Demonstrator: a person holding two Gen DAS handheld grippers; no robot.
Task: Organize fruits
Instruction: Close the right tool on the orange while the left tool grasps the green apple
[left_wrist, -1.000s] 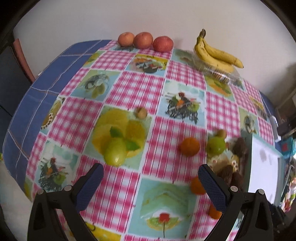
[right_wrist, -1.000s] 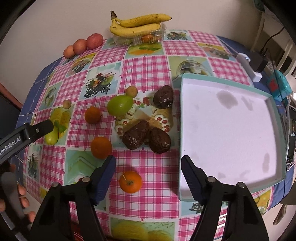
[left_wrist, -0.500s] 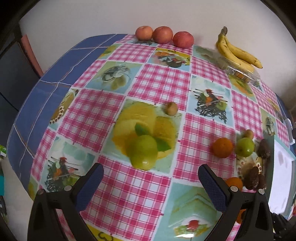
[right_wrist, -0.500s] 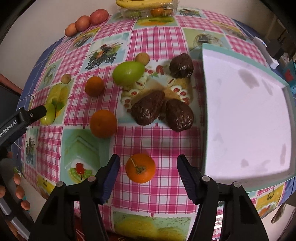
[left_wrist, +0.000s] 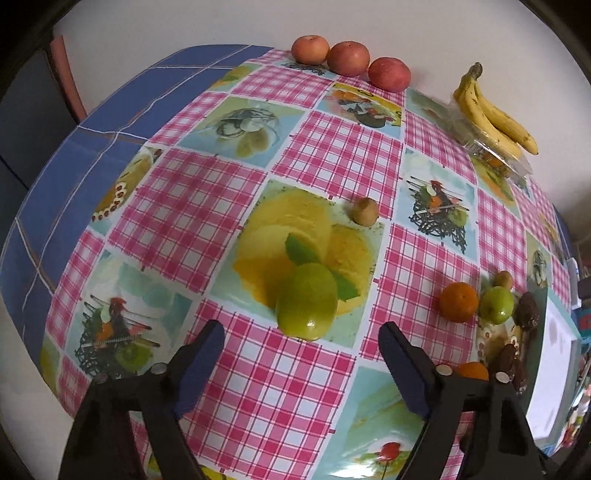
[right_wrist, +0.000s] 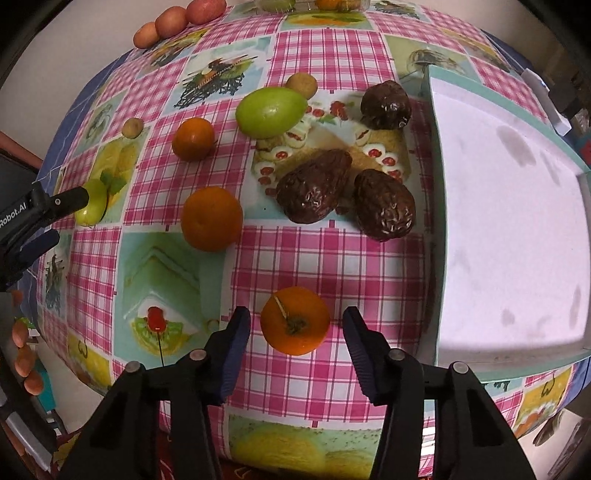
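Observation:
In the left wrist view my left gripper (left_wrist: 301, 338) is open just short of a green fruit (left_wrist: 306, 300) that lies on the checked tablecloth. In the right wrist view my right gripper (right_wrist: 295, 325) is open with an orange (right_wrist: 294, 320) between its fingertips, untouched. Two more oranges (right_wrist: 211, 218) (right_wrist: 193, 139), another green fruit (right_wrist: 271, 110) and three dark brown avocados (right_wrist: 314, 191) lie beyond. A white tray with a teal rim (right_wrist: 517, 206) sits to the right. The left gripper (right_wrist: 59, 218) shows at that view's left edge beside the green fruit (right_wrist: 92, 205).
Three red apples (left_wrist: 349, 59) and a banana bunch (left_wrist: 491, 114) on a clear plastic box lie at the far edge by the wall. Two small brown fruits (right_wrist: 302, 83) (left_wrist: 365, 211) lie loose. A person's fingers (right_wrist: 22, 354) show at lower left. The table edge is close below both grippers.
Both grippers have moved forward and lower. The green fruit now sits just ahead of the left fingers, and the near orange has come between the right fingertips.

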